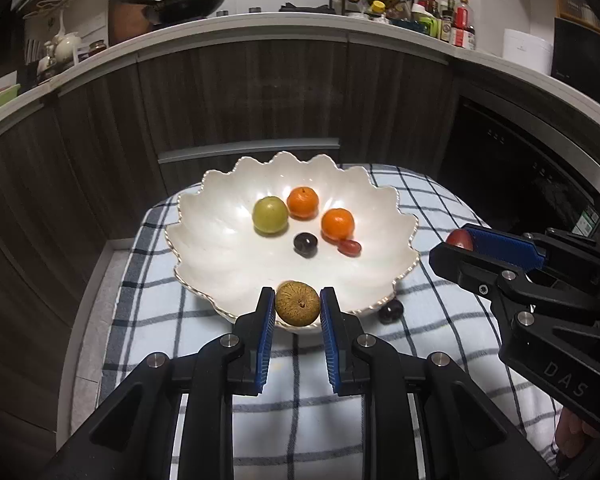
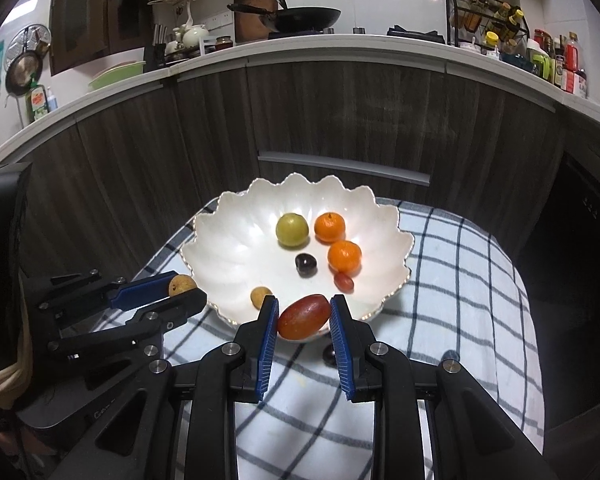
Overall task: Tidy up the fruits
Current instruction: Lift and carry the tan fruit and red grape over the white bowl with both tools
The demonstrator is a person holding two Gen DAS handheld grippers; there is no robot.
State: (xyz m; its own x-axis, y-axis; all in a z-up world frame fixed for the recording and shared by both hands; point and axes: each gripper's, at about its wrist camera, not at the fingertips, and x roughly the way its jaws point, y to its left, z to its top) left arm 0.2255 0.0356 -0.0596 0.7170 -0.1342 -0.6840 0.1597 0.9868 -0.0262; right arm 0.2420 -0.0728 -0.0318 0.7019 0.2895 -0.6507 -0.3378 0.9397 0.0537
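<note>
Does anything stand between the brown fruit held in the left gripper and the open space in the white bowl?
Nothing visible does. The left gripper holds the brown fruit just over the near rim of the white bowl, and the bowl floor ahead of it is bare. The dark grape and other fruits lie farther back.

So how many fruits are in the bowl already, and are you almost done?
Nearly. The white bowl already holds a green fruit, two oranges, a dark grape, a small red one and a small tan one. The left gripper holds a brown fruit, the right gripper a red fruit. One dark grape waits on the cloth.
</note>
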